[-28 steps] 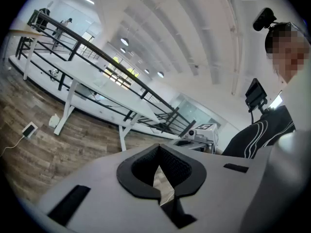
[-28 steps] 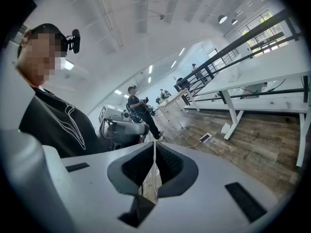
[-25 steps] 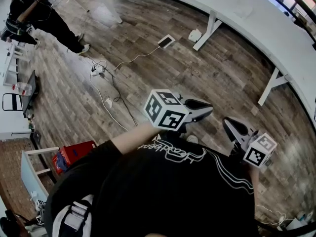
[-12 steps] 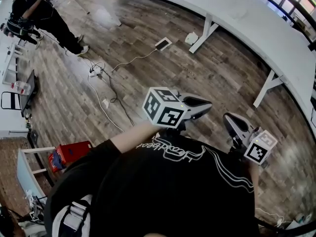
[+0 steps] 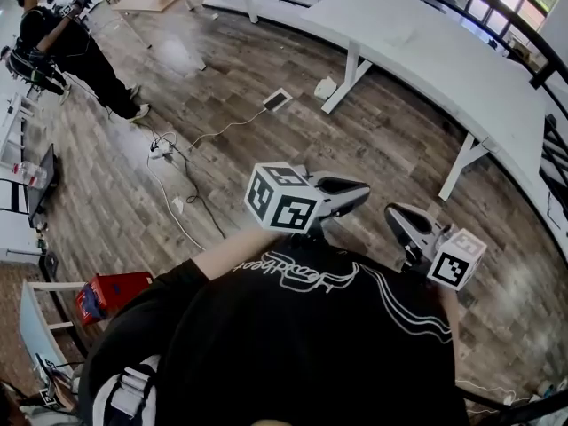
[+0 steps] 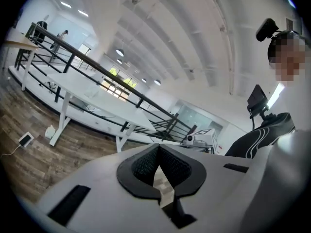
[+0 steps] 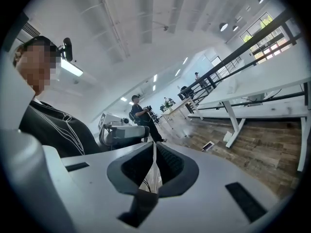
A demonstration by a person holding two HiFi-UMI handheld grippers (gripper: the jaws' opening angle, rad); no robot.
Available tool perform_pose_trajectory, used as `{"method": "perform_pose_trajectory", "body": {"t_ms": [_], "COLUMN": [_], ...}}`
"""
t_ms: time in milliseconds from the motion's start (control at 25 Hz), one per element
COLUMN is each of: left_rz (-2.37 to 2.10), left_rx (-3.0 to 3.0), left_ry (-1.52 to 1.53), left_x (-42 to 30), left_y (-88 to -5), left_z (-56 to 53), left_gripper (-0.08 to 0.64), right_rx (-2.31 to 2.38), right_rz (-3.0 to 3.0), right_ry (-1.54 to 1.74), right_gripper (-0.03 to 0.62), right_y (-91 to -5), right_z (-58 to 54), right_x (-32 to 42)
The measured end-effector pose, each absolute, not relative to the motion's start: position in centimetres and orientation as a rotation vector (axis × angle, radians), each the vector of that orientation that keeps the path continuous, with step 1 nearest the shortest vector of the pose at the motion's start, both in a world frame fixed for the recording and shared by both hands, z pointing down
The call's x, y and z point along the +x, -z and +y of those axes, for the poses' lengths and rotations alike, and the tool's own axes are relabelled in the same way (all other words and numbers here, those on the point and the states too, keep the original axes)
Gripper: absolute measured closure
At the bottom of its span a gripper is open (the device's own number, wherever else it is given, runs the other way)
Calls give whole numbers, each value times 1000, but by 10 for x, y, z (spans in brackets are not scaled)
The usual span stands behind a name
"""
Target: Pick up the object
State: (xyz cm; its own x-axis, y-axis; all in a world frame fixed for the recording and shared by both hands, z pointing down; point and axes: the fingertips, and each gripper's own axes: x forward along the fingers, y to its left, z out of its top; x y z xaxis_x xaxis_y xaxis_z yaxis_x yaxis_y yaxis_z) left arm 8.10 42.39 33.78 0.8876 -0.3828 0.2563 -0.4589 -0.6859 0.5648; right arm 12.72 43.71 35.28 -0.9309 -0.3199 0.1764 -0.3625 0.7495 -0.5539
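Observation:
No object for picking up can be told apart in any view. In the head view my left gripper (image 5: 362, 190) is held out in front of the chest, its marker cube (image 5: 282, 198) facing up; the jaws are shut and hold nothing. My right gripper (image 5: 394, 213) is beside it with its cube (image 5: 458, 258) lower right, also shut and empty. The left gripper view shows the left gripper (image 6: 158, 150) with its dark pads meeting at the tip, over wooden floor. In the right gripper view the right gripper (image 7: 154, 148) has its pads together too.
A long white table (image 5: 426, 47) on white legs curves along the back right, a black railing behind it. A white cable and power strip (image 5: 160, 147) lie on the wood floor, a floor socket plate (image 5: 277, 100) beyond. Another person (image 5: 71, 47) stands far left. A red box (image 5: 111, 293) sits lower left.
The head view has swung: floor and table have slid down and left, showing more of the table. Both grippers stay shut and keep their places before the chest.

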Motion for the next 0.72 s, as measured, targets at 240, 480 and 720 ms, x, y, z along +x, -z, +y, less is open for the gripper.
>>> {"method": "perform_pose_trajectory", "body": {"t_ms": [240,480,720], "left_rz": [-638,-661,-655], "left_rx": [2411,2397,2389], "left_ry": [-129,-106,-95], "left_x": [82,74,68], "left_y": [-334,-339,-349], "left_z": [421,410,379], "left_gripper": [554,554,554], "right_rx": [524,520,539], "right_rz": [-2887,-2882,-2885], "right_ry": [-908,-917,-943], "right_gripper": [568,568,566], "right_y": [-351,-359,-367], "right_z": [434,421,387], "right_x": [125,118,112]}}
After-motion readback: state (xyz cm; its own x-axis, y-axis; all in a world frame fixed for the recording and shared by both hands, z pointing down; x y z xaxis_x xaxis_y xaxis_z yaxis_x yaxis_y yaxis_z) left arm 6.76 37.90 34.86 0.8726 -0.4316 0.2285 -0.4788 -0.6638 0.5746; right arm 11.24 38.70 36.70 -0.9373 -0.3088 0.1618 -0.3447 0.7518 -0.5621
